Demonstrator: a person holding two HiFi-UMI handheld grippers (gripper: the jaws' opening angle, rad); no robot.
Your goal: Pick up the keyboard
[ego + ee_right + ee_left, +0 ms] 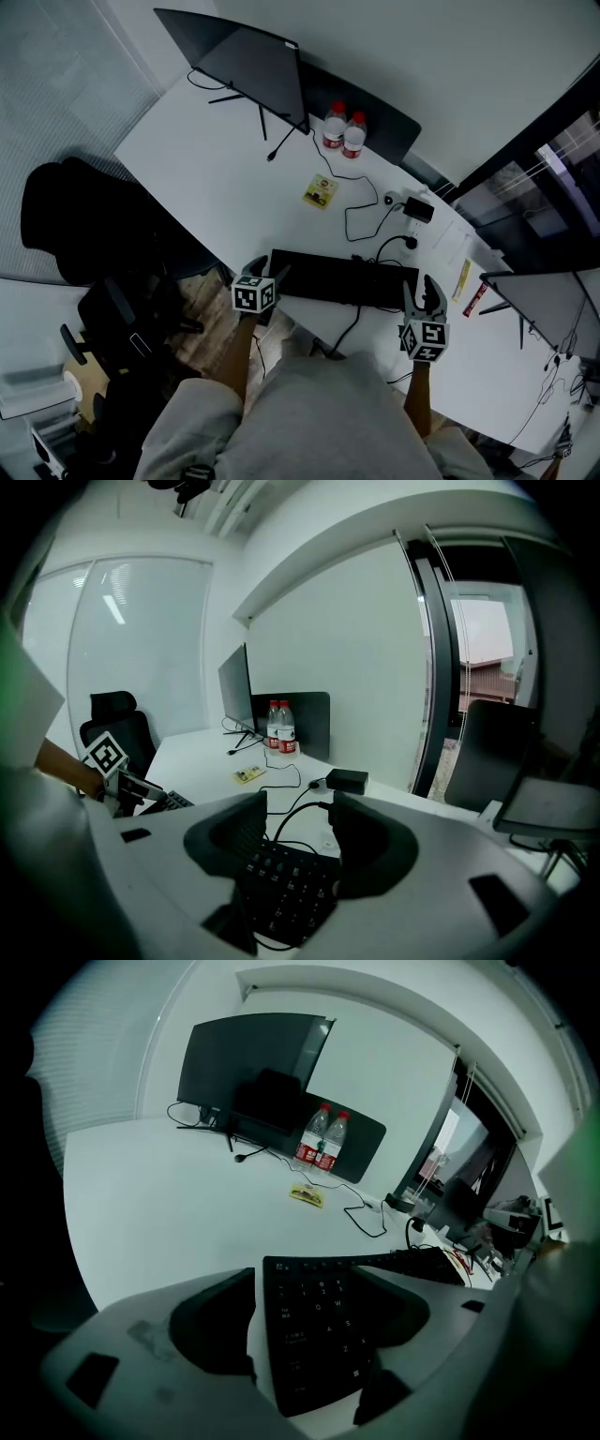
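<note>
1. My left claw (pixel 305 1288) stood apart, straddling the left end of the keyboard (pixel 323 1330), low in the frame
2. My right claw (pixel 300 829) gaped over its other end, bottom centre
3. It lay flat on the desk (pixel 216 178); I judged both claws should close together and level, minding the cable (pixel 292 816)

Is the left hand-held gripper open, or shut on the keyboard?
Open. The left hand-held gripper straddles the end of the keyboard, jaws apart; a strip of white desk shows between one jaw and the keyboard.
</note>
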